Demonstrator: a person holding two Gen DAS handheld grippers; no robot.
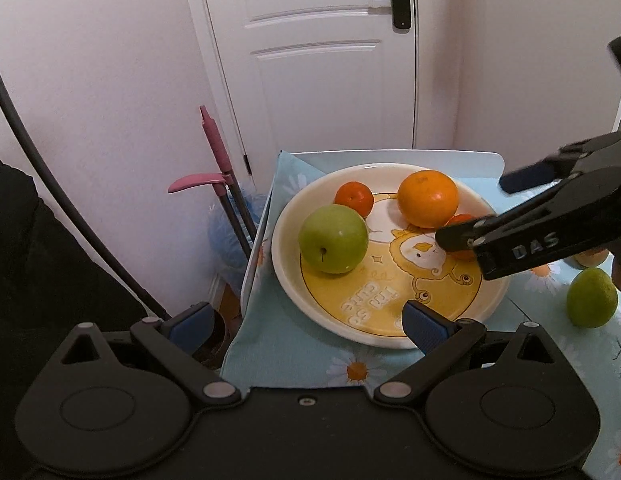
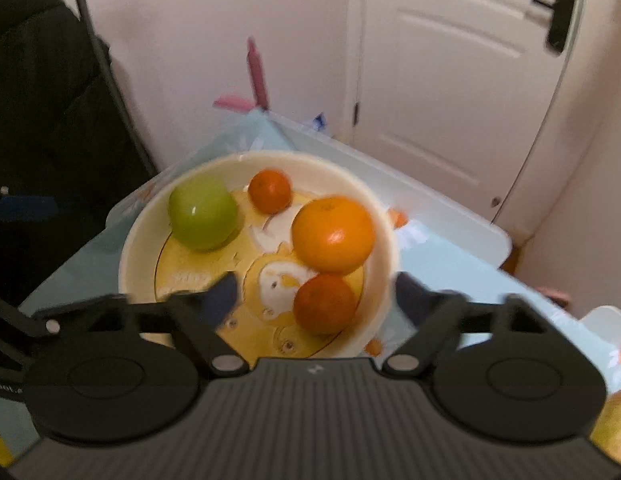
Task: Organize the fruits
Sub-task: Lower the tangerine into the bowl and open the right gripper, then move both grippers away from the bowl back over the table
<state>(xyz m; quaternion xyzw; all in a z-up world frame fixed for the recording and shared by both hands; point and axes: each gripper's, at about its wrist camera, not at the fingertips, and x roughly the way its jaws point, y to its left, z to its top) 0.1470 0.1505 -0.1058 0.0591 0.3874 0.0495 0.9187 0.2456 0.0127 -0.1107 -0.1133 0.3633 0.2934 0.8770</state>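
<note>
- Here, a cream plate [image 1: 294, 280] with a yellow cartoon print sits on the tabletop [image 1: 278, 344], which is covered by a light blue daisy-pattern cloth.
- On the plate lie four fruits: a green apple [image 1: 333, 239] at its left, a small tangerine [image 1: 353, 198] just behind the apple, a large orange [image 1: 427, 199] toward the far right, and a second tangerine [image 2: 324, 303] touching the large orange on its near side.
- The right tongs [image 2: 310, 300] are spread wide over the near part of the plate; the second tangerine lies between the fingers, and neither pad presses on it.
- In the left wrist view, the right tongs [image 1: 474, 212] reach in from the right, and one dark finger covers most of the second tangerine [image 1: 462, 220].
- The left tongs [image 1: 306, 320] stand spread with nothing between them, the right pad over the plate's near rim and the left pad off the tabletop's left edge.
- A green pear-like fruit [image 1: 591, 298] stands on the cloth well to the right of the plate.
- A yellowish fruit [image 2: 614, 428] shows at the lower right edge of the right wrist view.
- Behind the tabletop are a white door [image 1: 322, 56] and a pink-handled cleaning tool [image 1: 218, 152] leaning on the wall.
</note>
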